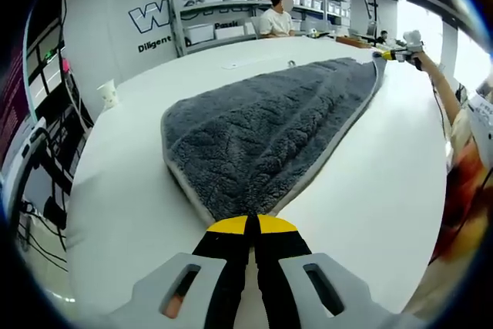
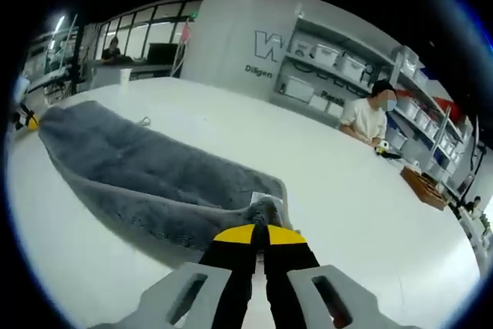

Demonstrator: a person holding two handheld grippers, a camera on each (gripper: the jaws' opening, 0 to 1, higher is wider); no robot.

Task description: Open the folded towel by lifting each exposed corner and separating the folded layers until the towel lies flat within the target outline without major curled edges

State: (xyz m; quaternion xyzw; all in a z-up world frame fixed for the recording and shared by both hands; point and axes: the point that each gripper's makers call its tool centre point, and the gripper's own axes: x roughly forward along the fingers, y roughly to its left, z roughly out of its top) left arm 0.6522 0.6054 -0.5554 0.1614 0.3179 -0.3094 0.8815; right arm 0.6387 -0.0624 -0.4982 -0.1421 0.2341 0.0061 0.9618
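Lying on the big white table [image 1: 362, 190], the gray towel [image 1: 262, 144] is stretched long between the two tongs. In the left gripper view the towel runs from 6 o'clock, right at the tongs, up toward 1 o'clock, where it gets thin and ends at the other tongs. In the right gripper view the towel [image 2: 146, 175] runs from 6 o'clock out to 9 o'clock. So its long line goes straight from one hand to the other.

The left tongs [image 1: 253, 225] are squeezed tight on one end of the towel. The right tongs [image 2: 260, 233] are squeezed tight on the other end, where a small white tag [image 2: 262, 194] sits. Each hand is at its own end, so neither one is nearer.

The towel looks folded along its length. I think the next move needs the ends pulled apart sideways, across that long line, to open the layers.

A person in white [image 2: 368, 119] sits at the table, well apart. A paper cup [image 1: 108, 94] stands near the edge at 10 o'clock.
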